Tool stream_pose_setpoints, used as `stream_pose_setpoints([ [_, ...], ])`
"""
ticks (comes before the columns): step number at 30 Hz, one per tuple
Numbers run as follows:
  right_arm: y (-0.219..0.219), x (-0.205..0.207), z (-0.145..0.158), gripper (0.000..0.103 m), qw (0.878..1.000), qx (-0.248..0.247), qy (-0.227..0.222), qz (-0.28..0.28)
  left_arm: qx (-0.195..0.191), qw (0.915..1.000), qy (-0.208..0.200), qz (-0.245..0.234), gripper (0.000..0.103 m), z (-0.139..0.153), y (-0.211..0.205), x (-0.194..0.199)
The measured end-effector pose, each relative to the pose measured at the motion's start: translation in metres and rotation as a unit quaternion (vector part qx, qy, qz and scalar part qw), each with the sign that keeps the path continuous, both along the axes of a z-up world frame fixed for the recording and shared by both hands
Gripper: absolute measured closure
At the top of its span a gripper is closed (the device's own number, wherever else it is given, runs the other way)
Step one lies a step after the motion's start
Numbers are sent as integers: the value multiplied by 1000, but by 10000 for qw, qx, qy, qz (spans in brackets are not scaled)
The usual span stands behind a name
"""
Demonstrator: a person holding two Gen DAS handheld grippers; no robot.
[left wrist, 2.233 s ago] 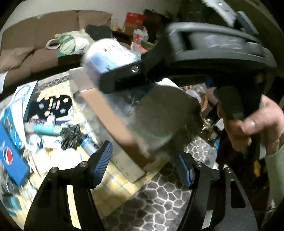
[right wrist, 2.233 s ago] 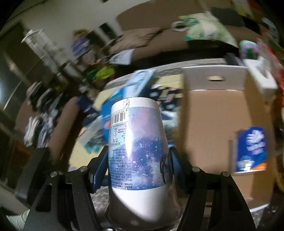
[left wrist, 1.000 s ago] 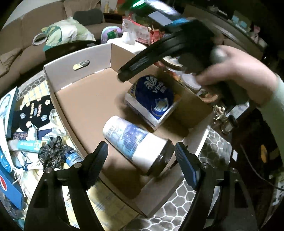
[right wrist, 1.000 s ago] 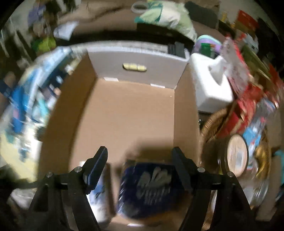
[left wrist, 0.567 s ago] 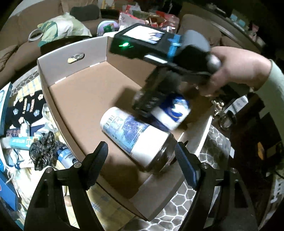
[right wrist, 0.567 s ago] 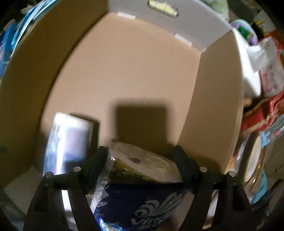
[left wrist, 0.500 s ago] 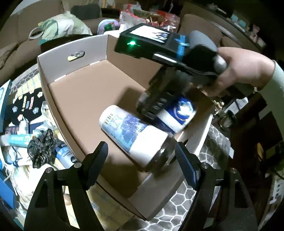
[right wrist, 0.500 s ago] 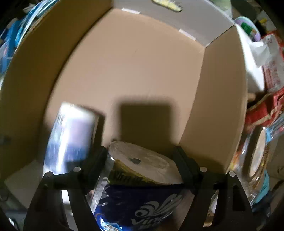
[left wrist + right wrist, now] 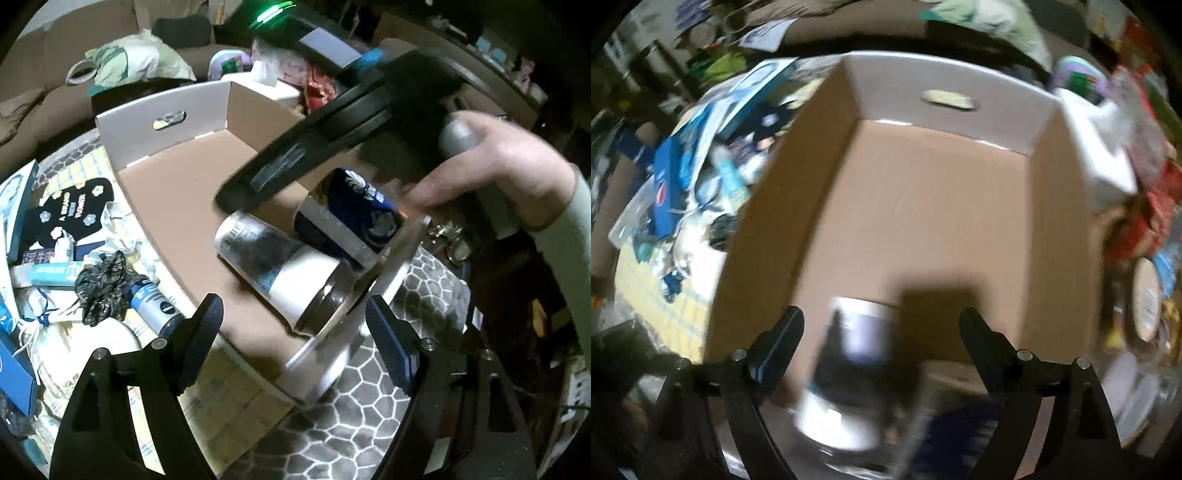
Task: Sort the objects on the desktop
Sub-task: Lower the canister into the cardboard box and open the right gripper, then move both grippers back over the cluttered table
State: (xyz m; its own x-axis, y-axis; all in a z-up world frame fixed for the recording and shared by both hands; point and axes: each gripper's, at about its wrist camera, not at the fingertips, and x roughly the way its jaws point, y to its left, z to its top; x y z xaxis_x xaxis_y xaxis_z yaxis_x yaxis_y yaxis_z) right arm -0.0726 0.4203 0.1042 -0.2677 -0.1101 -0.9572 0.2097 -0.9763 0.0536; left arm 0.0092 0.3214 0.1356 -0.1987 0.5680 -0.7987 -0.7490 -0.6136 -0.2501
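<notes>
Occupying the middle of both views: one open cardboard box (image 9: 177, 192), rectangular, matte brown inside, pale grey on its outer end wall, with an oval hand-slot cut in that wall. It stands on the table (image 9: 369, 417), whose cover shows a grey honeycomb print at the near corner and a yellow checked pattern to the left.

Contents of the box, near end:
- One cylindrical canister (image 9: 280, 273), lying on its side, glossy wrap with a blue-white starry print and a barcode panel, a plain white band, and a dark end facing the near wall. Blurred in the right wrist view (image 9: 849, 373).
- One pack of tissue rolls (image 9: 351, 218), soft navy plastic film with a white emblem, just beside the canister on its right, apparently touching it.

Implements:
- Right gripper (image 9: 881, 339), black rigid plastic, blue ribbed pads, released and grasping nothing, fingers spread wide above the box's near end; its body is held in the person's right hand (image 9: 495, 173) over the pack.
- Left gripper (image 9: 295, 321), same make, likewise released, fingers parted either side of the box's near corner.

Loose items on the table, left of the box:
- One flat blue carton (image 9: 666, 192) with a round red-white-blue logo.
- One black crumpled net-like bundle (image 9: 101, 286).
- One small dark-blue bottle (image 9: 151, 299), cylindrical, lying flat beside the bundle.
- One slim teal tube (image 9: 55, 273).
</notes>
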Motion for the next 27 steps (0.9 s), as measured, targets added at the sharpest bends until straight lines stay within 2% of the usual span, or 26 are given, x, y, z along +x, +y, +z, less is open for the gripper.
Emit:
stream_pose_setpoints([
  [4, -29, -19, -39, 15, 9958, 821, -367, 184, 1, 10000, 26, 69, 24, 6, -10, 3],
  [7, -30, -16, -59, 18, 9897, 1290, -544, 284, 55, 9999, 56, 118, 24, 12, -19, 3],
  [9, -26, -14, -64, 29, 9898, 1242, -658, 223, 94, 9998, 47, 169, 24, 14, -27, 1],
  [11, -17, -12, -65, 36, 9905, 1161, -736, 47, 108, 9997, 45, 221, 23, 15, -34, 0],
  [14, -4, -8, -64, 36, 9889, 1246, -788, -194, 125, 9995, 8, 300, 23, 14, -43, -2],
  [19, -2, 1, -60, 33, 9876, 1364, -763, -167, 78, 9991, -32, 413, 23, 8, -54, -1],
  [21, -6, 4, -56, 26, 9845, 1641, -617, -97, 47, 9988, -24, 494, 17, 7, -61, -1],
  [24, -11, 9, -39, 24, 9803, 1953, -279, -63, 60, 9977, -3, 668, 11, 7, -77, -3],
  [27, -21, 16, -7, 22, 9869, 1586, 152, -249, 83, 9959, 56, 897, 2, 10, -97, -3],
])
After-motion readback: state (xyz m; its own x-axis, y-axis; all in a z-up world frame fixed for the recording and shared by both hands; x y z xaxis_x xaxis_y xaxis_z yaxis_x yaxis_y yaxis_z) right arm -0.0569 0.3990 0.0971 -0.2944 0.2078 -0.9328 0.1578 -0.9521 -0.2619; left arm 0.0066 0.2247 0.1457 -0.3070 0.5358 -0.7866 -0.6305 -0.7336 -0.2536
